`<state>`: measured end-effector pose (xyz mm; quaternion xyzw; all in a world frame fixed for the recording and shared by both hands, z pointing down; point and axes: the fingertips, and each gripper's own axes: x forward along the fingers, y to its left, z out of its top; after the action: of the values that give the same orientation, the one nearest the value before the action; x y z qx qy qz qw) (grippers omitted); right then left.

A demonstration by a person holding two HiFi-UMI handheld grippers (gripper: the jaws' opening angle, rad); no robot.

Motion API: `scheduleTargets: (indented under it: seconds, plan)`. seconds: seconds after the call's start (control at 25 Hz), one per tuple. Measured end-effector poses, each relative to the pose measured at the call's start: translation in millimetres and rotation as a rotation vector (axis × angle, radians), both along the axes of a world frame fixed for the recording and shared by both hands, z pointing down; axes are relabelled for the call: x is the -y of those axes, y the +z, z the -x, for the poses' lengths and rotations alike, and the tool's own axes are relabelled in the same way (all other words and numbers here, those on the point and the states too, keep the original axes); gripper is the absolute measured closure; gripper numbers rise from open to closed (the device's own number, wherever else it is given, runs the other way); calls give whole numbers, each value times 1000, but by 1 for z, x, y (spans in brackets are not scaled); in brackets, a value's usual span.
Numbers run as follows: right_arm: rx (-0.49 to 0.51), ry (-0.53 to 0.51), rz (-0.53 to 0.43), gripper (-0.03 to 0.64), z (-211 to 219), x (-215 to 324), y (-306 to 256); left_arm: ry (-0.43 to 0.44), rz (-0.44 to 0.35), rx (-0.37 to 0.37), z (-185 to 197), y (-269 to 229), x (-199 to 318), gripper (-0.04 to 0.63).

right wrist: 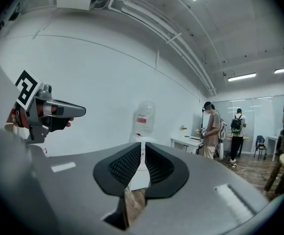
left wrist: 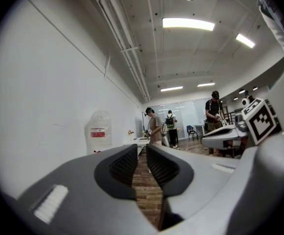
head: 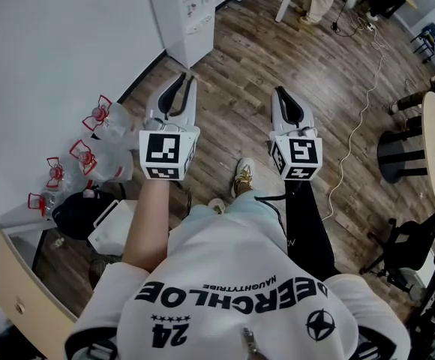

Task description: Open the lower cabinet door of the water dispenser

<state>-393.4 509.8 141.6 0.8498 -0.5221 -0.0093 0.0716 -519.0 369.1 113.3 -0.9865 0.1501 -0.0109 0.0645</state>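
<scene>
Wood floor (head: pixel 240 73) stretches far ahead, white wall (head: pixel 52 36) along left. Water dispenser (head: pixel 184 13) stands far ahead against that wall, well apart from both tongs, clear bottle (right wrist: pixel 144 117) on top. Left tongs (head: pixel 184 78) and right tongs (head: pixel 279 93) level, side by side, pointing toward dispenser; each closed to thin slit, gripping nothing. Red-capped bottles (head: pixel 97 130) near left, by wall.

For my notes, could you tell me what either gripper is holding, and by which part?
Nothing is held: the left gripper and right gripper are both shut and empty.
</scene>
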Motion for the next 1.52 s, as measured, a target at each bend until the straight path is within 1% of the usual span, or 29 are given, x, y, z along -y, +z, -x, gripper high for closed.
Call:
scheduleTargets:
  seconds: [0.08,0.24,0.36,0.6,0.76,0.96,1.04,1.16,1.52]
  plan:
    - [1,-5,0,601,-7,5,1,4,-3,-1,-8,0,2,535]
    - [5,-25,0,564,-25,18,4,4,-3,13,-27,5,11,535]
    - [17,-27,-10,558,-42,26,7,11,-5,25,-44,8,17,535]
    - [24,-45,-20,555,-80,55,9,-10,-2,46,-79,16,46,535]
    - [26,-68,-16,555,-105,76,8,-24,14,59,-104,18,64,535]
    - [28,-101,-14,555,-142,101,7,-44,20,62,-142,19,85,535]
    - [33,-104,-17,555,-159,108,7,-55,24,73,-158,21,92,535]
    - [43,-111,-26,554,-185,119,5,-65,30,68,-181,19,101,535]
    - [44,-151,-33,554,-247,142,5,-83,45,71,-241,21,122,535]
